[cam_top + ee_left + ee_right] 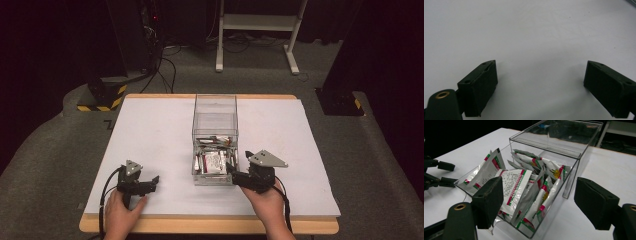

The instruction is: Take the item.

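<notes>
Overhead light on the white table, dark surroundings; soft shadows under near black jaws, mild glare on the clear box; slight softness throughout.

We see a drawer box of clear, glossy plastic, and inside it sachets of shiny foil-like film with printed faces. The table top looks matt, smooth and white, with a wooden edge. The gripper pads are matt black plastic, with one brass-coloured insert.
</notes>
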Demonstrator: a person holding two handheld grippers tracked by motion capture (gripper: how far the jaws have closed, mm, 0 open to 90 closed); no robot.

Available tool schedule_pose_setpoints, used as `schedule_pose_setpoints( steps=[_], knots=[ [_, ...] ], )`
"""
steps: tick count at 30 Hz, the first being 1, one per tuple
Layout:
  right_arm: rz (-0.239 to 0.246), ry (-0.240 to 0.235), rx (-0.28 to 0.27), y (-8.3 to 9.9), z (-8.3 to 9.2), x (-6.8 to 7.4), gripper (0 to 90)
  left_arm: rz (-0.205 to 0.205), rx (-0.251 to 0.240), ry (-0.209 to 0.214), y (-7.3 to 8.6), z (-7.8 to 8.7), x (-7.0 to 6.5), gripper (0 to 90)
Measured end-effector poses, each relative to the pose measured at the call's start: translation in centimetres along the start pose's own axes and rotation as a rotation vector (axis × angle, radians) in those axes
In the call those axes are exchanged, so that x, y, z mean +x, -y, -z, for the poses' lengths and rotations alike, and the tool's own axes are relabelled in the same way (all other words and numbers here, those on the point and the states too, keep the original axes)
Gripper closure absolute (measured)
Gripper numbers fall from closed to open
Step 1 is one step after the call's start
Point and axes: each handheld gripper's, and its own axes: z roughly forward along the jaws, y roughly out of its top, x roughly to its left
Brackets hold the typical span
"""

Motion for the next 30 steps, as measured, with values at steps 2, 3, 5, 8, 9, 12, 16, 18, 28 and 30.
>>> schedule_pose_setpoints(
  steps=[2, 3, 5, 8, 9, 12, 16, 18, 28, 30],
  knots=[
    [0.000, -0.005, -0.001, -0.1, -0.1, 0.1, 23.8, -0.005, 0.002, 0.000, 0.0, 0.0, 0.0, 11.9],
    [0.004, -0.010, -0.002, -0.2, -0.2, 0.2, 23.9, 0.002, -0.005, -0.001, 0.0, 0.0, 0.0, 11.9],
    [0.007, -0.014, -0.001, -0.3, -0.4, 0.3, 23.9, 0.002, -0.004, 0.000, 0.0, 0.0, 0.0, 11.9],
    [0.010, -0.018, -0.004, -0.5, -0.5, 0.6, 24.7, -0.002, 0.001, 0.001, 0.0, 0.0, 0.0, 11.9],
    [0.010, -0.018, -0.004, -0.5, -0.5, 0.6, 24.7, -0.004, 0.003, 0.001, 0.0, 0.0, 0.0, 11.9],
    [0.019, -0.022, -0.003, -0.6, -0.7, 0.9, 25.7, -0.004, 0.003, 0.001, 0.0, 0.0, 0.1, 11.9],
    [0.033, -0.039, 0.001, -0.7, -1.1, 1.5, 27.3, -0.004, 0.003, 0.001, 0.0, 0.0, 0.1, 11.9],
    [0.044, -0.055, 0.003, -0.8, -1.4, 2.0, 28.6, -0.004, 0.002, 0.002, 0.0, 0.0, 0.1, 11.9],
    [0.058, -0.080, 0.031, -0.7, -2.5, 3.3, 31.1, 0.004, -0.004, 0.001, 0.0, 0.0, 0.0, 11.9],
    [0.056, -0.089, 0.036, -0.6, -2.7, 3.4, 31.2, 0.004, -0.005, 0.001, 0.0, 0.0, 0.0, 11.9]
  ],
)
